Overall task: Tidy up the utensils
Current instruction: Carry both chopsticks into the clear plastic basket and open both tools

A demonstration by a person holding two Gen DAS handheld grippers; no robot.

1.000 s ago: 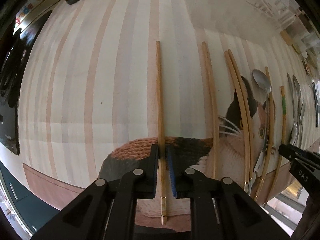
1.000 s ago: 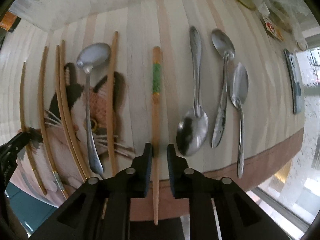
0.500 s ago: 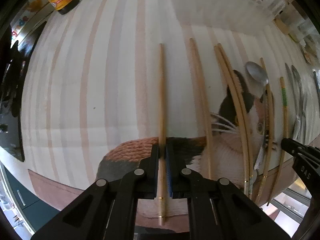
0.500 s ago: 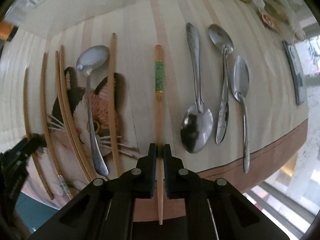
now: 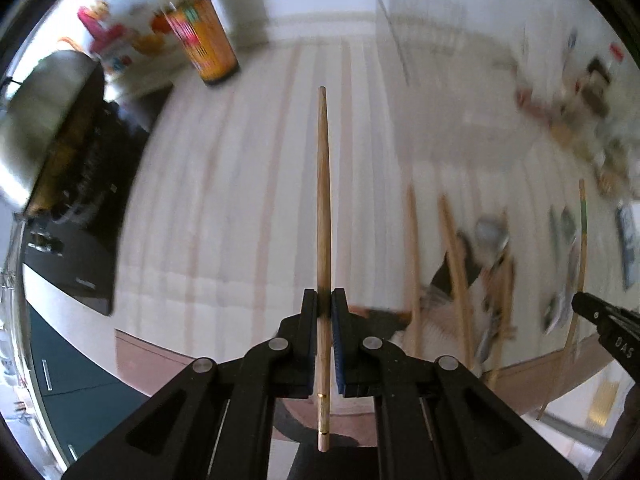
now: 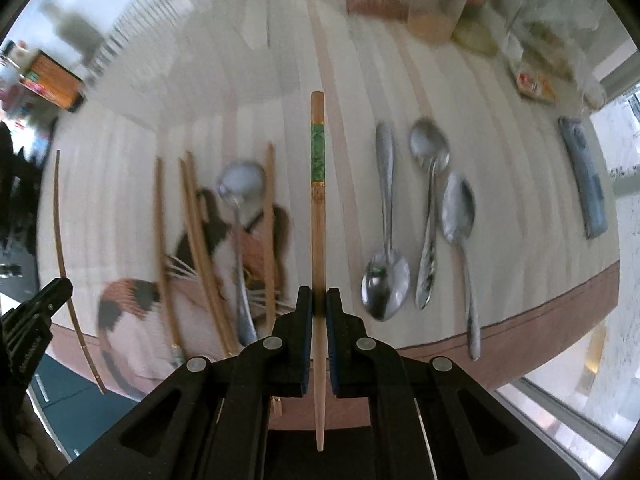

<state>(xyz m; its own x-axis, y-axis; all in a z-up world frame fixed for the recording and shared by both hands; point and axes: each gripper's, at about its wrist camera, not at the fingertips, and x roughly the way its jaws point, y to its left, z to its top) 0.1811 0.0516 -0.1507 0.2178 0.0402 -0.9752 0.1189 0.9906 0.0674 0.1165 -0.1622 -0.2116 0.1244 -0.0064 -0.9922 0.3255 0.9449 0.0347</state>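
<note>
My left gripper is shut on a plain wooden chopstick and holds it lifted above the striped mat. My right gripper is shut on a wooden chopstick with a green band, also lifted off the mat. Several more wooden chopsticks and a steel spoon lie on the cat picture. Three steel spoons lie side by side to the right. The left gripper shows at the left edge of the right wrist view.
An orange-labelled bottle and a steel pot on a black stove stand at the far left. A clear rack, jars and packets line the back. A blue object lies at the right. The table's front edge is close.
Both grippers have lifted their chopsticks off the mat and tilted upward. The views now look farther across the table and are blurred by motion.
</note>
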